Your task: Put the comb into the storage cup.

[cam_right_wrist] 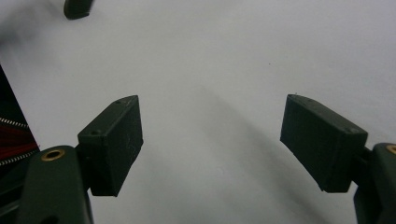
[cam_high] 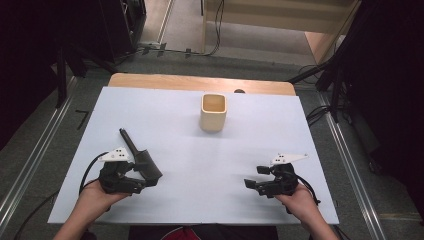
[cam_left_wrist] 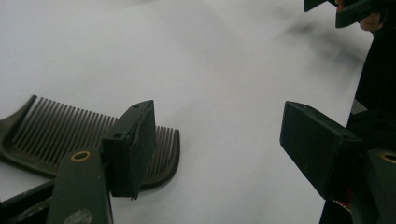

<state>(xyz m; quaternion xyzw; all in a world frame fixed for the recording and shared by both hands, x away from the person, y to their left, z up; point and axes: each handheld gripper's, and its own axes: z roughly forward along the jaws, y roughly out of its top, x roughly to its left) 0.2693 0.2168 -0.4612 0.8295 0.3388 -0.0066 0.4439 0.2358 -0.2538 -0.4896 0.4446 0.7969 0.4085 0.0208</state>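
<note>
A dark comb (cam_high: 141,156) lies flat on the white table sheet (cam_high: 200,150) at the left, its handle pointing away from me. My left gripper (cam_high: 150,180) rests just beside the comb's toothed end, jaws wide open. In the left gripper view the comb (cam_left_wrist: 60,135) lies behind the left jaw, outside the gap, and my left gripper (cam_left_wrist: 219,144) holds nothing. My right gripper (cam_high: 254,177) sits near the front right of the sheet, open over bare sheet; in its own view my right gripper (cam_right_wrist: 212,140) is empty. A cream square cup (cam_high: 213,113) stands upright at the middle back.
The sheet covers a wooden table whose far edge (cam_high: 200,82) shows behind the cup. Metal rails (cam_high: 30,165) run along both sides on the floor, and cables (cam_high: 215,30) lie beyond the table. A hand (cam_high: 95,202) holds each gripper from the near edge.
</note>
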